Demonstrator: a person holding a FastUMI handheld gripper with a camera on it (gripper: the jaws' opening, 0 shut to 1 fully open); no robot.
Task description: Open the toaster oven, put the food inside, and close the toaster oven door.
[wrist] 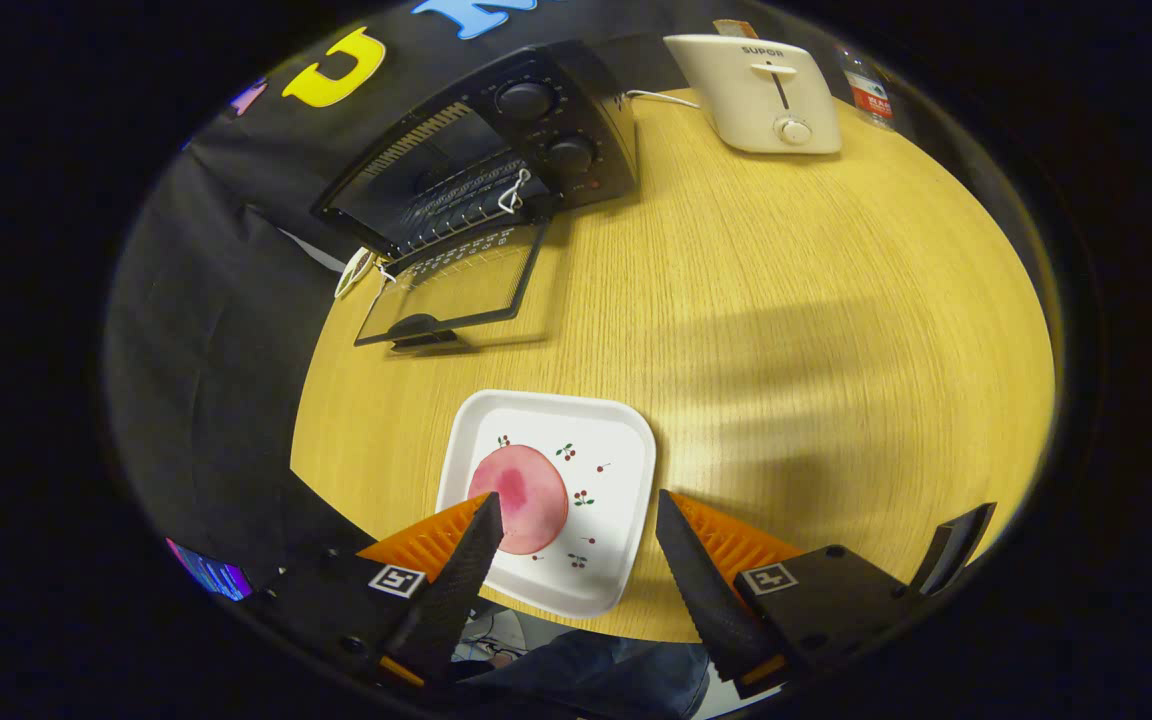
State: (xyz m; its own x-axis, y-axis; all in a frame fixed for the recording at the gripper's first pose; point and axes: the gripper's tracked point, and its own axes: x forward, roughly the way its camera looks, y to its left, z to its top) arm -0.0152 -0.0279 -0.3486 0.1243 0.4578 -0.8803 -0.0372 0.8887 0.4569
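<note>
The round wooden desk [786,300] carries everything. At its far side stands a black toaster oven [536,130], its glass door [451,285] folded down flat onto the desk and the wire rack [466,205] showing inside. A cream pop-up toaster [761,90] sits well apart from it. Near the fingers lies a white square plate [606,440] bearing a pink round slice of food [521,495]. The tongs [576,515] hang wide open above the plate, gripping nothing.

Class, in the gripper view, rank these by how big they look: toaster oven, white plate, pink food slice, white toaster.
1. toaster oven, door open
2. white plate, nearest the open gripper
3. white toaster, farther off, so its rank against the plate is unsure
4. pink food slice
</note>
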